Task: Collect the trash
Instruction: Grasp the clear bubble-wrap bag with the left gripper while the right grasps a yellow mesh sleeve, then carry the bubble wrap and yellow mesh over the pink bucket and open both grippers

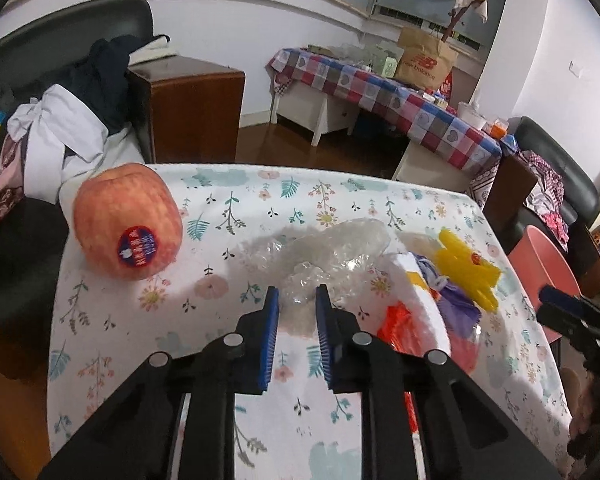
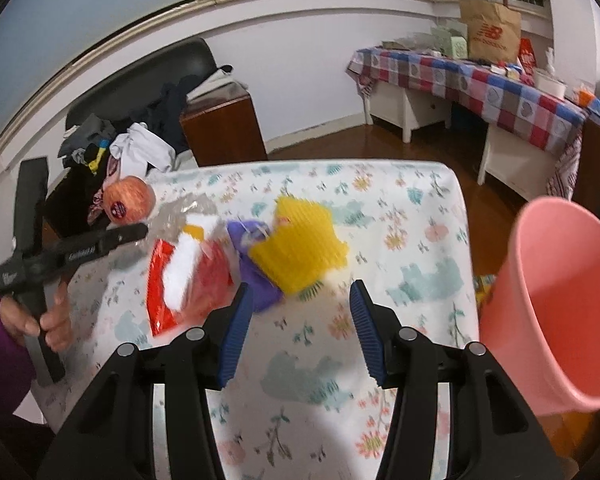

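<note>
On the floral tablecloth (image 1: 260,200) lies crumpled clear plastic wrap (image 1: 332,248), a yellow foam fruit net (image 1: 466,266), a purple wrapper (image 1: 456,304) and a red-and-white packet (image 1: 416,316). My left gripper (image 1: 297,304) is open with its blue pads on either side of the near end of the clear wrap. In the right wrist view my right gripper (image 2: 302,304) is open and empty, just in front of the yellow net (image 2: 298,246) and purple wrapper (image 2: 256,280). The red packet (image 2: 180,280) lies to its left. The clear wrap (image 2: 180,212) lies further back, by the left gripper.
An apple (image 1: 128,220) with a sticker stands at the table's far left (image 2: 128,199). A pink bin (image 2: 556,308) stands off the table's right edge (image 1: 540,260). A chair piled with clothes (image 1: 60,128) is behind left; a checked table (image 1: 400,96) is further back.
</note>
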Demonstrator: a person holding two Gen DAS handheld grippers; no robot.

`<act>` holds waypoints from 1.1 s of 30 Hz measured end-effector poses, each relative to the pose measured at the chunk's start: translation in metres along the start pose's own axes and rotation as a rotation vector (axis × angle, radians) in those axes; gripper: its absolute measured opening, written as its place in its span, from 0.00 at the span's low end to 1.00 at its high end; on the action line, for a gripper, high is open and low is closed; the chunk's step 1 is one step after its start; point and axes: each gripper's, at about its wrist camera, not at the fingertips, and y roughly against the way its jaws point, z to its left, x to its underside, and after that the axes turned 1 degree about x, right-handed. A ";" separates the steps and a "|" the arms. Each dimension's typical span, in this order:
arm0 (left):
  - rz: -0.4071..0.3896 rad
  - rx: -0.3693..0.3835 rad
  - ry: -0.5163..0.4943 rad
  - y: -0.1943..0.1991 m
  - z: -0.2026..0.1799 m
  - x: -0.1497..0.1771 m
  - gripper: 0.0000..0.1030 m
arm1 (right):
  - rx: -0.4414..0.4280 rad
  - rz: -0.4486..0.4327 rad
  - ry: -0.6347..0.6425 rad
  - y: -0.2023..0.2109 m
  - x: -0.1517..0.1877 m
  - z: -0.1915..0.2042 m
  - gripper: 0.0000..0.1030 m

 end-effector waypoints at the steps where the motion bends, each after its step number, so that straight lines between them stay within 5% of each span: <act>1: -0.008 0.001 0.002 0.004 0.001 0.001 0.17 | -0.005 -0.002 0.002 -0.002 -0.003 0.001 0.49; 8: -0.065 0.016 0.041 0.032 0.002 0.000 0.16 | -0.047 0.003 -0.005 -0.026 -0.022 0.008 0.49; 16: -0.085 0.053 0.045 0.045 -0.007 -0.001 0.16 | 0.007 0.056 -0.038 -0.063 -0.029 -0.001 0.48; 17: -0.082 0.058 0.044 0.045 -0.009 0.000 0.16 | -0.008 0.075 -0.051 -0.067 -0.028 -0.004 0.44; 19: -0.078 0.062 0.044 0.045 -0.009 0.000 0.16 | -0.008 0.088 -0.059 -0.069 -0.025 -0.007 0.18; 21: -0.074 0.066 0.044 0.045 -0.011 0.001 0.16 | -0.011 0.084 -0.073 -0.066 -0.022 -0.010 0.12; 33: -0.095 0.111 0.030 0.053 -0.031 -0.007 0.16 | -0.035 -0.039 -0.141 -0.004 -0.016 -0.026 0.11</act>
